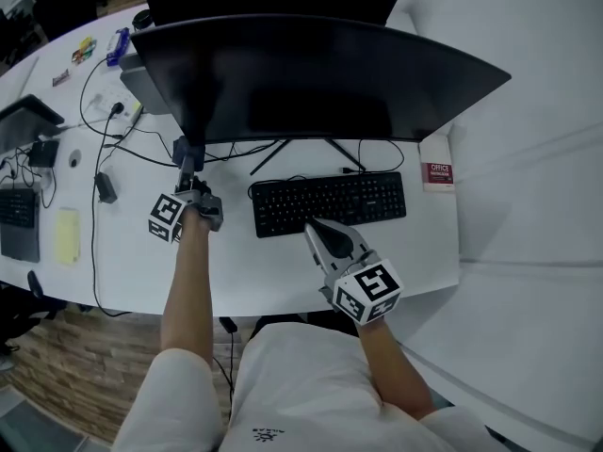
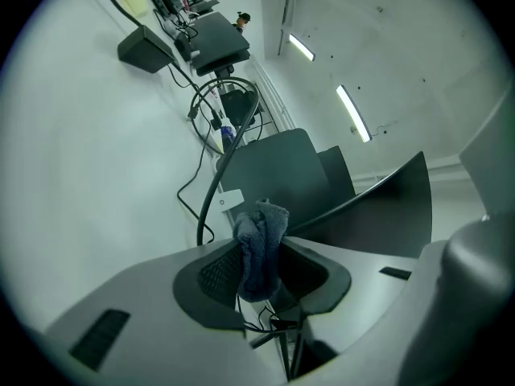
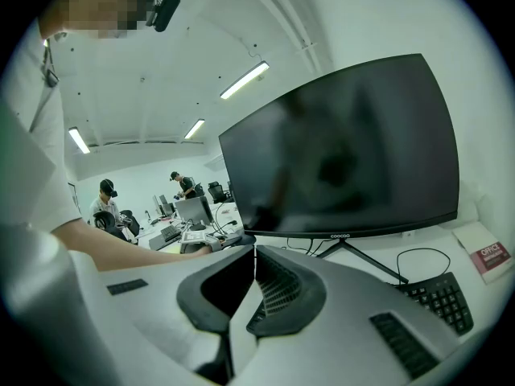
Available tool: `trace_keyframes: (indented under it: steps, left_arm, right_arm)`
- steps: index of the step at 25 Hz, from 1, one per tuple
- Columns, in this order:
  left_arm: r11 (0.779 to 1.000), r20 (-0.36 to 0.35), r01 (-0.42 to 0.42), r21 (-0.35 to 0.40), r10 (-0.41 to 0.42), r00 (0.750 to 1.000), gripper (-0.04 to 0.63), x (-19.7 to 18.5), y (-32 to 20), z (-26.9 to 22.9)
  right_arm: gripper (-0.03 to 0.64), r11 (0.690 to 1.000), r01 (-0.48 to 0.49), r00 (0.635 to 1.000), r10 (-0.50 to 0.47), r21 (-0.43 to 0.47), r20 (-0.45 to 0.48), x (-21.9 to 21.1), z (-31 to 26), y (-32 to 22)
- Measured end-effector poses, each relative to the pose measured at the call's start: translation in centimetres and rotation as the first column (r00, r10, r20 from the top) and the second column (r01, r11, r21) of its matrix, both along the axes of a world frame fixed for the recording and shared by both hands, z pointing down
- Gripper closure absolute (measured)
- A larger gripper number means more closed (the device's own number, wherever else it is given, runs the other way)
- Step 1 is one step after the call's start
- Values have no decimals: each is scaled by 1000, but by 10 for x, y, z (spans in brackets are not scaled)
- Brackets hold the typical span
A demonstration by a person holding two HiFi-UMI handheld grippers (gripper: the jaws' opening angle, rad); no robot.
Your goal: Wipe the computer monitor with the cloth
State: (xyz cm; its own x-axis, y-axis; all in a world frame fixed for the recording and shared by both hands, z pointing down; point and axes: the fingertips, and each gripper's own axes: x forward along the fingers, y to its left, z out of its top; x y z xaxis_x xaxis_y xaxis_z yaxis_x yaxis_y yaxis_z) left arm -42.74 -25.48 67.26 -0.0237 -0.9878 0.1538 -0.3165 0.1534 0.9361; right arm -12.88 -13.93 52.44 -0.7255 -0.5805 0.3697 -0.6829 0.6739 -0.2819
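Note:
A wide curved black monitor (image 1: 311, 73) stands on a white desk (image 1: 132, 252), its screen dark. My left gripper (image 1: 189, 169) is at the screen's lower left corner, shut on a crumpled blue-grey cloth (image 1: 184, 149). In the left gripper view the cloth (image 2: 261, 232) is pinched upright between the jaws of that gripper (image 2: 261, 276), with the monitor's edge (image 2: 394, 207) just beyond. My right gripper (image 1: 313, 226) hovers over the black keyboard (image 1: 330, 201), shut and holding nothing. The right gripper view shows the closed jaws of the right gripper (image 3: 255, 252) facing the monitor (image 3: 346, 151).
Black cables (image 1: 104, 149) and a power brick (image 1: 105, 188) trail across the desk's left side, near a yellow notepad (image 1: 66, 234) and a second keyboard (image 1: 19, 219). A red and white booklet (image 1: 436, 173) lies right of the keyboard. People (image 3: 109, 199) sit at far desks.

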Motion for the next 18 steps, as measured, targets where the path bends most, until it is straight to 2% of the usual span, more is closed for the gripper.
trace_keyframes:
  steps: [4, 9, 18]
  left_arm:
    - [1000, -15, -10, -9, 10, 1000, 463, 12, -1, 3]
    - [998, 3, -64, -24, 64, 998, 463, 43, -8, 4]
    - [997, -6, -70, -27, 70, 998, 463, 98, -17, 2]
  right_arm:
    - [597, 1000, 12, 1000, -12, 2, 8, 0, 1, -3]
    - [597, 997, 75, 997, -75, 29, 4, -10, 5, -12]
    - [596, 984, 174, 985, -174, 28, 0, -6, 15, -25]
